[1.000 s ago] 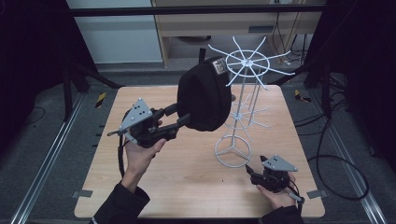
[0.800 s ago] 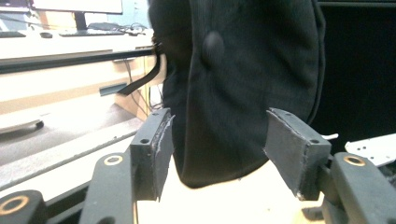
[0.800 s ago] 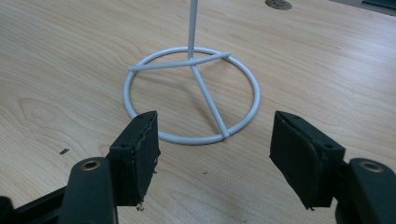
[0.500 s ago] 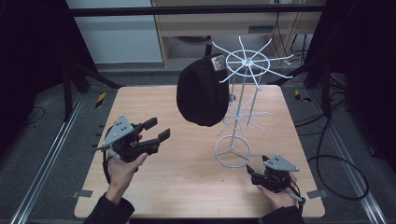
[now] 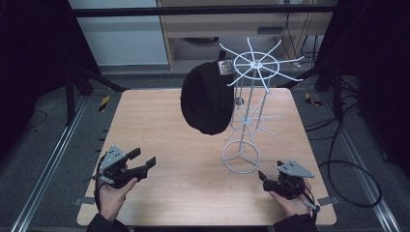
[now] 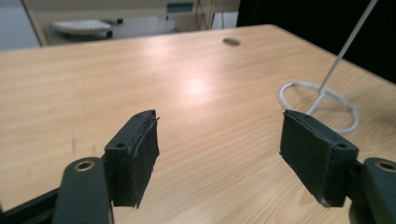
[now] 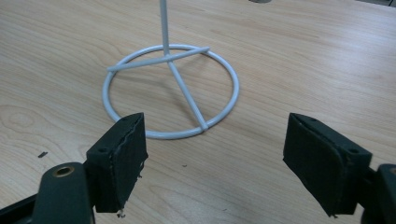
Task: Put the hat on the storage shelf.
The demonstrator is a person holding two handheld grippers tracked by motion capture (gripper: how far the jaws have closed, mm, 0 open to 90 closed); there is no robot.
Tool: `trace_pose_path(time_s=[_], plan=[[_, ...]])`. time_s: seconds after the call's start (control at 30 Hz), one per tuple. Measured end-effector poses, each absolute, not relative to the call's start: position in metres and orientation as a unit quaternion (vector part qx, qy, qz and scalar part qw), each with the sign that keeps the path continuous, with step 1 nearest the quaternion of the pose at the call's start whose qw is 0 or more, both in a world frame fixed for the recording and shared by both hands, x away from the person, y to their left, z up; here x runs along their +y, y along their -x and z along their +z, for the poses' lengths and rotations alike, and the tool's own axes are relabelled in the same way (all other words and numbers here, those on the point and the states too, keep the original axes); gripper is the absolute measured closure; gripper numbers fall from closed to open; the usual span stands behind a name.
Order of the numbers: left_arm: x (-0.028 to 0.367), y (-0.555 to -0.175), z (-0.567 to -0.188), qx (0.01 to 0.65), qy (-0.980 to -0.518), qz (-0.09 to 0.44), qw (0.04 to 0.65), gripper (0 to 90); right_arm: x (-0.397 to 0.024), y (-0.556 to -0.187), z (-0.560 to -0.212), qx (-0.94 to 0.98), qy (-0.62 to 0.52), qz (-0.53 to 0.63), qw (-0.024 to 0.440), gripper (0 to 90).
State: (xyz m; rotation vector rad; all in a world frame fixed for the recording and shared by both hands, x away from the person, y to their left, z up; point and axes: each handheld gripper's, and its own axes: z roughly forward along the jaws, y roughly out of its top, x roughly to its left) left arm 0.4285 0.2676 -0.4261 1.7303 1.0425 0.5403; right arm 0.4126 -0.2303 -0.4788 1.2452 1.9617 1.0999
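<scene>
A black hat (image 5: 205,99) hangs from an arm of the white wire rack (image 5: 251,72), clear of both grippers. The rack's ring base (image 5: 241,156) stands on the wooden table (image 5: 159,121). My left gripper (image 5: 144,157) sits low at the front left, far from the hat. Its jaws have just been opening and stand wide with nothing between them (image 6: 224,158); the ring base (image 6: 348,112) lies ahead to the right. My right gripper (image 5: 269,170) rests at the front right, pointing at the ring base (image 7: 233,88). Its jaws have also just been opening, and they are empty (image 7: 233,163).
A small round hole (image 6: 231,41) marks the table's far part. Metal rails (image 5: 53,159) run along the floor on both sides of the table. Cables (image 5: 348,164) trail on the floor at the right. A cabinet (image 5: 217,24) stands behind the table.
My left gripper came away from the hat and sank to the front left of the table. The hat stays hanging on the rack. Both pairs of jaws opened wider.
</scene>
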Motion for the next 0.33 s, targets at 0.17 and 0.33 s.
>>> trace_pose_path(time_s=[0.17, 0.33], plan=[[0.277, -0.426, -0.445, 0.452, -0.717, 0.224, 0.480, 25.0, -0.235, -0.414, -0.481, 0.729, -0.469, 0.405, 0.291, 17.9], [0.289, -0.424, -0.464, 0.467, -0.726, 0.232, 0.448, 23.5, -0.240, -0.415, -0.483, 0.726, -0.478, 0.399, 0.292, 16.3]])
